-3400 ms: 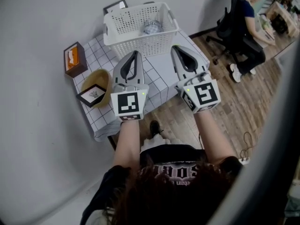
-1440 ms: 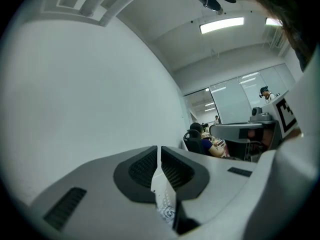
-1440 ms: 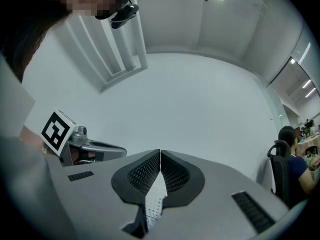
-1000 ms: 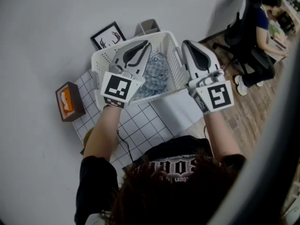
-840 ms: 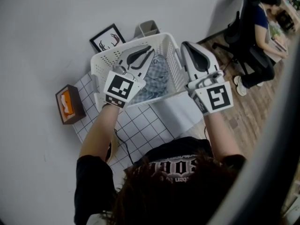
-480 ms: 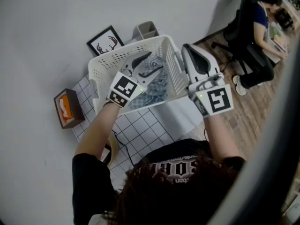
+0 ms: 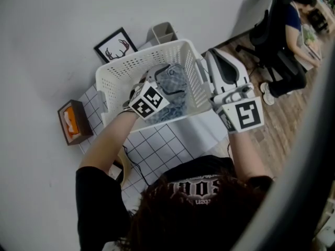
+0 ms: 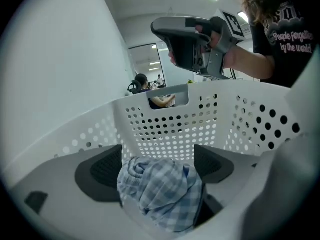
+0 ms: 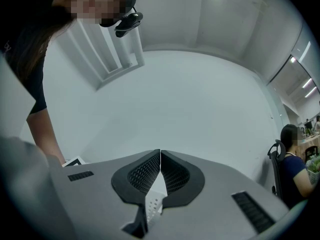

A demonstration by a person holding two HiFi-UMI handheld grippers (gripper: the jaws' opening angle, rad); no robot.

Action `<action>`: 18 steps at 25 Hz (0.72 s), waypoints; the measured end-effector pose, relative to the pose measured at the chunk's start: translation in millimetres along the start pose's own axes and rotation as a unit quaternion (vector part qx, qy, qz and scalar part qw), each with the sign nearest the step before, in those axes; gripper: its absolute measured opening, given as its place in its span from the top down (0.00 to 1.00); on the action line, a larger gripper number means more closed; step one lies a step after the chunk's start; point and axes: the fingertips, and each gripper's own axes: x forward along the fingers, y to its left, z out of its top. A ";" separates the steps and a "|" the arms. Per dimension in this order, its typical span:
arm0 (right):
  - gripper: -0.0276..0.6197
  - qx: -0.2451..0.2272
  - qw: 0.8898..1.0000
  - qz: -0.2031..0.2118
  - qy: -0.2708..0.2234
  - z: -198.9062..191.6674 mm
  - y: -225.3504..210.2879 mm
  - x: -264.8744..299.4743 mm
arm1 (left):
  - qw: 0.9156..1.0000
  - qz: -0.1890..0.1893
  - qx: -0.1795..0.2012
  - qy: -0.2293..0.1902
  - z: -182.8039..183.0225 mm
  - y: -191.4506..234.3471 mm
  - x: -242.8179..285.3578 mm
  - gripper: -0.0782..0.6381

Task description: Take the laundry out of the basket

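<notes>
A white perforated laundry basket [image 7: 141,61] stands on the checked table. Inside it lies a bunched blue checked cloth [image 7: 176,90]. My left gripper [image 7: 166,77] is down in the basket with its jaws opening. In the left gripper view the cloth [image 8: 162,194] sits between the two dark pads [image 8: 107,171] of the left gripper [image 8: 157,151], loose and not pinched. My right gripper [image 7: 214,56] hovers just outside the basket's right wall, shut, with nothing between its pads [image 9: 145,171]. From the left gripper view the right gripper [image 8: 192,44] shows above the basket's far rim.
A framed antler picture [image 7: 116,44] and a grey container [image 7: 163,33] stand behind the basket by the wall. An orange tissue box [image 7: 70,122] sits at the table's left. The checked tablecloth [image 7: 157,140] lies in front. A person on an office chair [image 7: 285,25] sits far right.
My left gripper has dropped from above the basket's rim down into it and its jaws have spread around the checked cloth. The right gripper has stayed by the basket's right side.
</notes>
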 end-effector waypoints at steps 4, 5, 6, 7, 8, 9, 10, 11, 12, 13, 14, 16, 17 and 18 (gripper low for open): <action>0.91 0.001 1.000 -0.007 -0.011 3.2 -10.9 3.3 | 0.999 -0.033 0.003 0.020 -18.7 -9.3 13.2 0.25; 0.91 0.002 1.000 -0.008 -0.013 3.7 -12.9 4.0 | 0.999 -0.038 0.011 0.028 -24.6 -11.8 18.2 0.24; 0.91 0.003 1.000 -0.009 -0.014 4.1 -13.9 4.6 | 0.998 -0.040 0.019 0.037 -29.8 -13.3 22.7 0.21; 0.91 0.003 1.000 -0.008 -0.014 4.5 -14.0 5.1 | 0.998 -0.042 0.026 0.047 -35.1 -14.3 26.4 0.17; 0.91 0.003 1.000 -0.007 -0.015 5.1 -13.6 5.4 | 0.997 -0.044 0.029 0.056 -40.7 -15.2 29.2 0.14; 0.91 0.003 1.000 -0.007 -0.017 5.9 -13.1 5.8 | 0.996 -0.046 0.029 0.064 -46.0 -16.2 31.1 0.12; 0.91 0.002 1.000 -0.007 -0.018 6.6 -12.9 6.1 | 0.996 -0.048 0.028 0.071 -51.2 -17.2 32.2 0.11; 0.91 0.002 1.000 -0.007 -0.019 6.8 -12.9 6.1 | 0.995 -0.050 0.027 0.079 -56.4 -18.4 32.9 0.11; 0.91 0.001 1.000 -0.006 -0.019 6.6 -13.0 6.0 | 0.995 -0.051 0.028 0.086 -61.6 -19.7 33.4 0.11; 0.91 0.002 1.000 -0.006 -0.019 5.8 -13.2 5.7 | 0.994 -0.053 0.029 0.092 -66.3 -21.0 34.3 0.10; 0.91 0.002 1.000 -0.006 -0.018 4.7 -13.5 5.4 | 0.993 -0.056 0.027 0.098 -70.5 -22.1 35.3 0.10; 0.91 0.004 1.000 -0.005 -0.015 2.2 -13.8 4.8 | 0.992 -0.065 0.016 0.109 -78.1 -25.1 37.0 0.10; 0.91 0.004 1.000 -0.005 -0.014 1.6 -14.0 4.7 | 0.991 -0.071 0.010 0.117 -82.7 -27.7 37.3 0.11; 0.91 0.004 1.000 -0.005 -0.015 1.3 -14.3 4.7 | 0.989 -0.077 0.006 0.126 -87.7 -30.5 37.2 0.11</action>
